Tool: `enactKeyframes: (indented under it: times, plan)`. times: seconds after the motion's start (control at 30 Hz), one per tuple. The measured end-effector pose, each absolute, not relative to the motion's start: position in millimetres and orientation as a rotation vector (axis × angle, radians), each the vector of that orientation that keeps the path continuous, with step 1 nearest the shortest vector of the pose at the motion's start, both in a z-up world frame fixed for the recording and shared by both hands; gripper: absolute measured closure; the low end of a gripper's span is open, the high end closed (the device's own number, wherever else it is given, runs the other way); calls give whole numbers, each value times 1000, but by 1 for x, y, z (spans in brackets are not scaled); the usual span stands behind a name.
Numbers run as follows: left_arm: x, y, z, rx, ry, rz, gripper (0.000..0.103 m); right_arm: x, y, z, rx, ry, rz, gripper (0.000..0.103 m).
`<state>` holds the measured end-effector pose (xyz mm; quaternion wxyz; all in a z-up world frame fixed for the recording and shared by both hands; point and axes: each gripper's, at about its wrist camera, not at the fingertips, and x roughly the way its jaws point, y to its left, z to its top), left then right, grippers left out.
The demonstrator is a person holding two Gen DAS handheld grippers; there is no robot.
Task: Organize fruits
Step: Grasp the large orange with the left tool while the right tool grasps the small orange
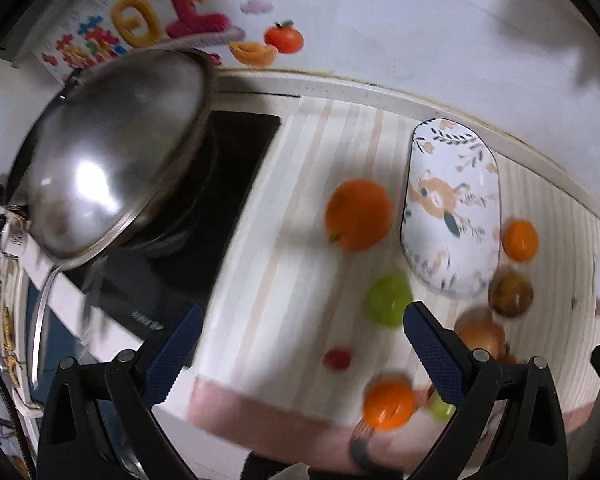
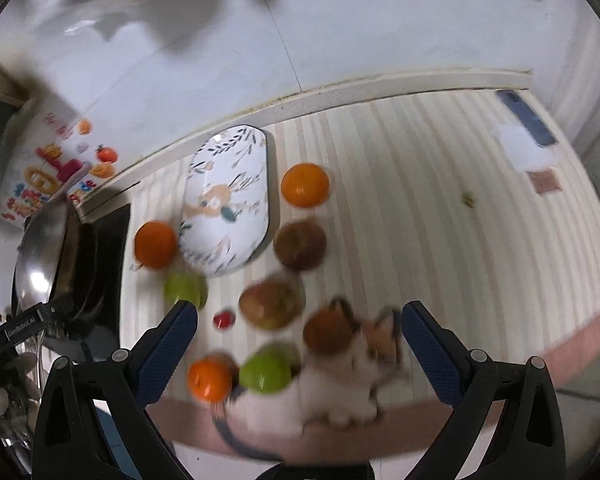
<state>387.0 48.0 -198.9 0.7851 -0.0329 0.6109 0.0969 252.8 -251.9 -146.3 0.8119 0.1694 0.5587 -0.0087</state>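
Fruit lies scattered on the striped cloth (image 2: 420, 208) ahead of both my grippers, around the oval patterned plate (image 2: 228, 200). A green apple (image 2: 265, 372) and a small orange (image 2: 209, 378) sit low between my right gripper's (image 2: 300, 320) spread fingers. My left gripper (image 1: 302, 326) is spread too, holding nothing, a green fruit (image 1: 389, 300) just ahead. "GenRobot.AI" shows at left.

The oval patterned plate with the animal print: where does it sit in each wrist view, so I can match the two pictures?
Left wrist view: the oval patterned plate lies right of centre, running top to bottom, empty.
Right wrist view: the same plate lies left of centre, tilted, near the counter's back edge.
Shared landmark: the small red fruit on the striped mat, nearer the camera than the plate in both views.
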Motion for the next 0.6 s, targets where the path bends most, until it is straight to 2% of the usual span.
enactKeyframes:
  times: [0.27, 0.6]
  plan:
    - [476, 40, -269, -115, 1479, 196, 0, 368, -266, -229, 429, 1359, 21, 1]
    - [517, 45, -336, -201, 1623, 160, 0, 425, -264, -279, 463, 1450, 15, 2]
